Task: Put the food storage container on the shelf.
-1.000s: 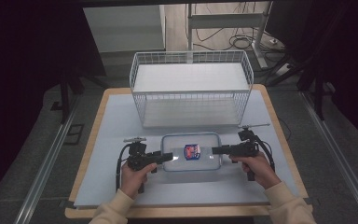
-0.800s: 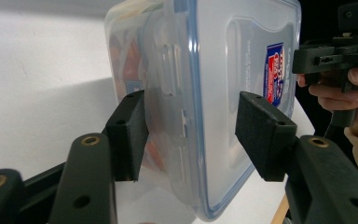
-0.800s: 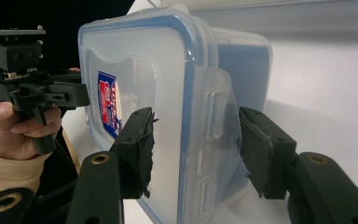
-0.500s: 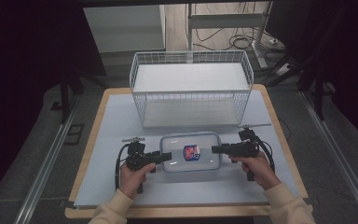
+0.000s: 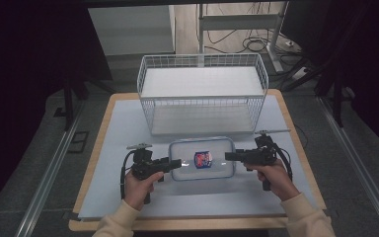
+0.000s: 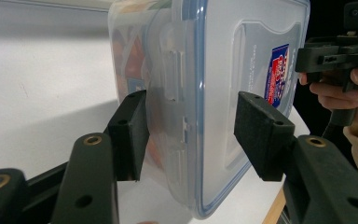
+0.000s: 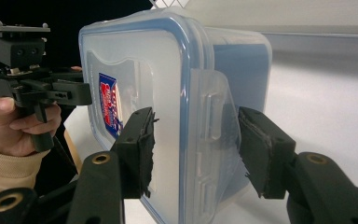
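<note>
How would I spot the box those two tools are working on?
Find the white wire basket at the table's far side. Just in front of it lies a clear plastic box between the two grippers. Its blue-rimmed lid and red-and-blue sticker mark it out.

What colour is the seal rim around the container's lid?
Blue, a thin band around the clear lid of the container; the right gripper view shows it best.

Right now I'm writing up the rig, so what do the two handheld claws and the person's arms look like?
Both are black pistol-shaped tools. The left claw and the right claw each carry a flat grey plate on top and trail a looping black cable. Each has two chunky black jaws with brass-coloured screw holes and dark pads, rough at the edges. The person wears cream long sleeves.
</note>
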